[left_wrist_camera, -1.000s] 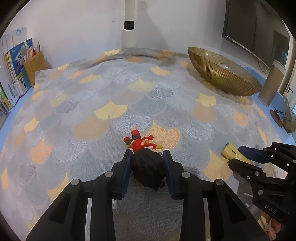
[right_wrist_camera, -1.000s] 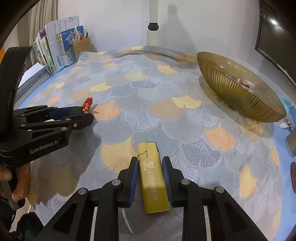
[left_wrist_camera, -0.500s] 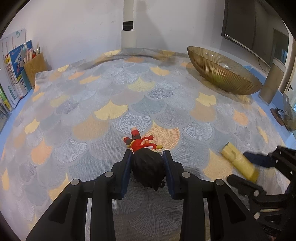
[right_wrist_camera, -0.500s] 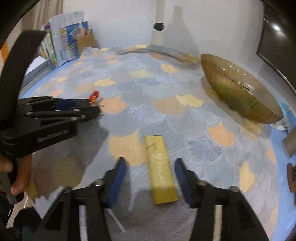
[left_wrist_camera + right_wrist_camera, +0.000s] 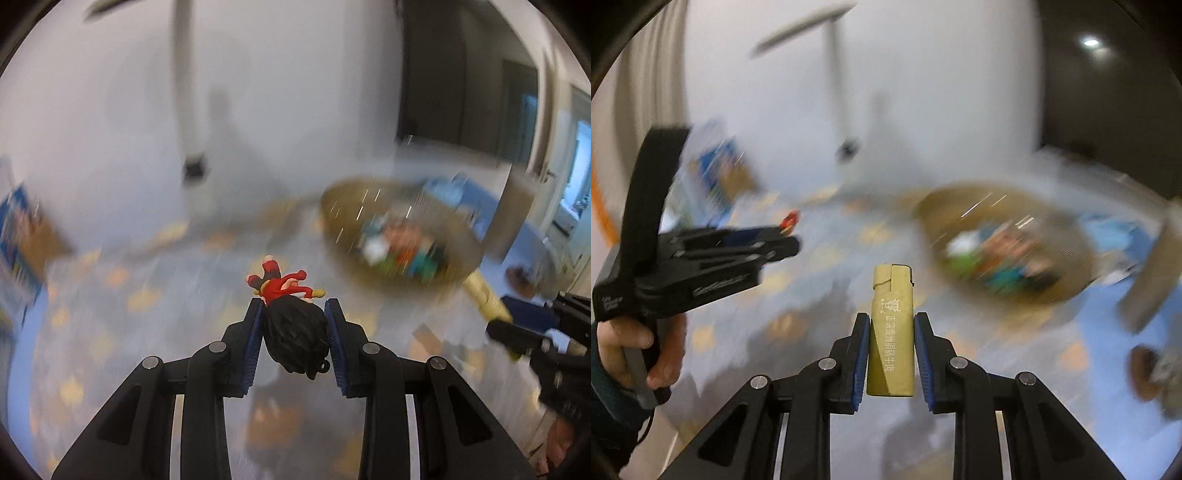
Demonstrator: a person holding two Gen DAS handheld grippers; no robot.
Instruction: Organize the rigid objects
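Left claw (image 5: 293, 338): clamping on the black-haired head of a small toy figure (image 5: 291, 317), whose red body is sticking out ahead of the pads.
Right claw (image 5: 891, 354): its jaws are closing on a yellow lighter (image 5: 891, 332) standing upright between the pads, which are pressing its two long sides.
Beyond the claws: a gold bowl (image 5: 1067, 258), already holding colourful bits, is lying ahead and to the right of both, over a patterned tablecloth (image 5: 110, 295); everything there is blurring.
Figure handling: probably light, hard plastic, rounded at the head, so it may be twisting in the grip; the head is the widest, firmest part to hold.
Lighter handling: likely light, stiff and smooth; the flat long sides low on the body are giving the surest hold.
Left view alone: the figure's grip up close, and the lighter's tip poking from the other claw at far right.
Right view alone: the lighter's printed face, and a hand (image 5: 642, 354) squeezing the left tool's handle.
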